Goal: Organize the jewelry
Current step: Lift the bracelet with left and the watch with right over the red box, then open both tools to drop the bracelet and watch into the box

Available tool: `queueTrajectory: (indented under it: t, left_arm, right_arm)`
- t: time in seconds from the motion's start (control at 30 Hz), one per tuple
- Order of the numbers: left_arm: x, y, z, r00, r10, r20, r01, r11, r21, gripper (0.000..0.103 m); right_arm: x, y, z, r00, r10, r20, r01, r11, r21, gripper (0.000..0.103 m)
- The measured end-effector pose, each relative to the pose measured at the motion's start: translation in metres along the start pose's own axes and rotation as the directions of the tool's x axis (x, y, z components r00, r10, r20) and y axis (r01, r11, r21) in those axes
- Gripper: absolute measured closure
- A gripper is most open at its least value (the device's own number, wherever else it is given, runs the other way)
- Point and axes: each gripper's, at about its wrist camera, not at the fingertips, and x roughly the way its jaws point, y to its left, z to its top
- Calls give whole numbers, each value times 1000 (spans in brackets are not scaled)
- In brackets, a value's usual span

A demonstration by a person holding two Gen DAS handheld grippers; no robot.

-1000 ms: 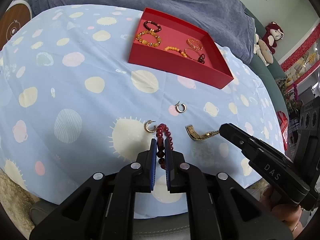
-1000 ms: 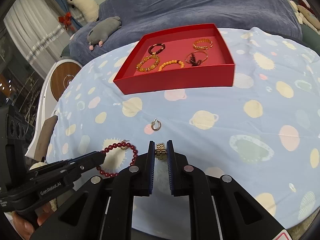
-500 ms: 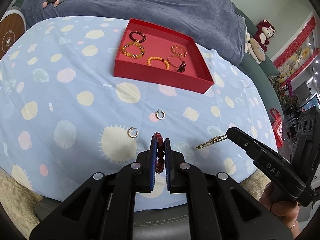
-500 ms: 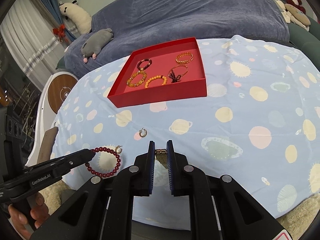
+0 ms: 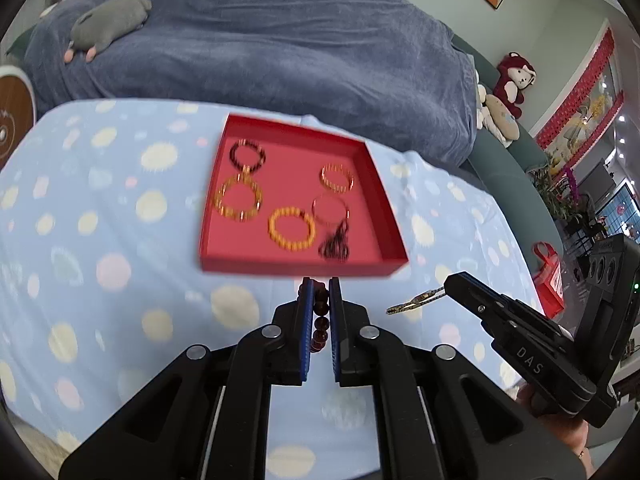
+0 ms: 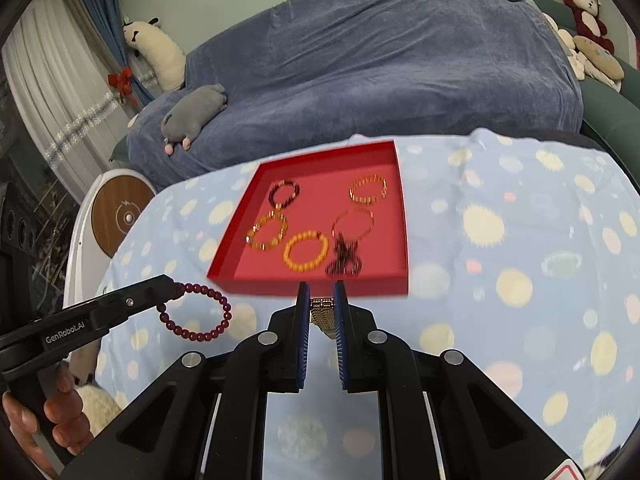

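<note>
My left gripper is shut on a dark red bead bracelet, held in the air just short of the red tray's near wall. The bracelet hangs as a loop in the right wrist view. My right gripper is shut on a gold chain bracelet, also just short of the tray wall; the chain also shows in the left wrist view. The tray holds several bracelets, among them an orange bead one.
The tray sits on a table under a light blue spotted cloth. A sofa under a blue-grey cover lies behind, with a grey plush toy. The two earrings seen earlier are out of view.
Both grippers have lifted their bracelets off the cloth and moved forward toward the red tray, which now looks larger and closer. The earrings on the cloth have dropped out of view.
</note>
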Motion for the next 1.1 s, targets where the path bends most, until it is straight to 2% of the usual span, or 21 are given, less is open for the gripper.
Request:
queueTrajectory:
  t: [0.27, 0.63, 0.87, 1.07, 1.1]
  left_arm:
    - [38, -3, 69, 999, -1, 33, 0, 1000, 20, 95]
    - [118, 7, 135, 1000, -18, 0, 18, 1000, -24, 95]
    - [161, 17, 149, 1000, 0, -25, -1, 999, -47, 96]
    - [183, 33, 133, 998, 19, -66, -24, 996, -85, 95]
    - [182, 36, 128, 997, 28, -67, -34, 995, -91, 89]
  right_arm:
    - [40, -4, 62, 999, -18, 29, 18, 1000, -22, 91]
    - [117, -20, 121, 999, -30, 12, 30, 1000, 9, 91]
    - [155, -28, 127, 999, -37, -7, 37, 999, 24, 91]
    - [176, -34, 97, 996, -54, -76, 54, 999, -3, 91]
    - [175, -34, 90, 995, -63, -78, 62, 998, -6, 90]
